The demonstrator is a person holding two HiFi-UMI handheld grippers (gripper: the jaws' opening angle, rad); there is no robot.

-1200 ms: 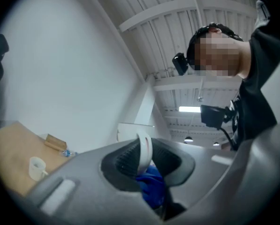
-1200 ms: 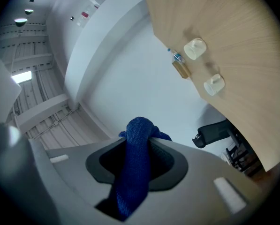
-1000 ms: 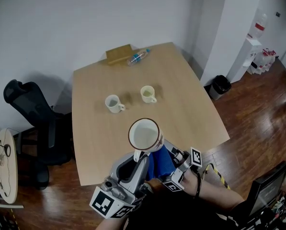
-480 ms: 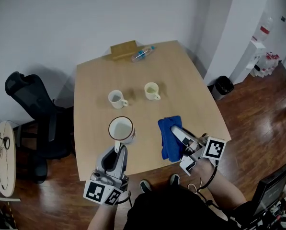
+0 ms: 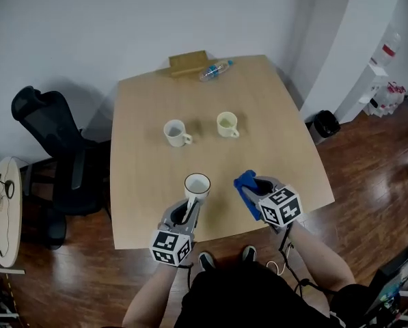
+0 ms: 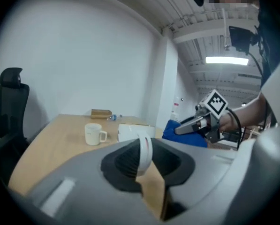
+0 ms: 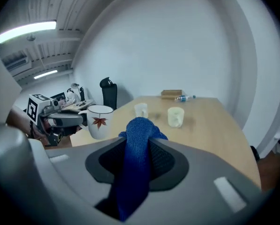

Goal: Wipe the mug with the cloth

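Blue cloth (image 5: 242,181): pinched in right gripper (image 5: 253,187), right of mug (image 5: 197,184)
Mug: left gripper (image 5: 189,206) clamps its handle, near table (image 5: 142,203) edge
Risk: handle-only grip, wiping pressure could twist mug loose

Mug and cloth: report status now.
Left gripper shut on mug handle, mug upright. Right gripper shut on blue cloth. Mug and blue cloth apart, nothing between them.

Stood on the pale wooden tabletop (image 5: 142,176), ahead of the left gripper (image 5: 192,202): small white ceramic mug (image 5: 175,132). Ahead of the right gripper (image 5: 253,188): cream ceramic mug (image 5: 227,124). Lay farthest beyond both: flat brown box (image 5: 188,63), just beside it a clear plastic bottle (image 5: 215,69).
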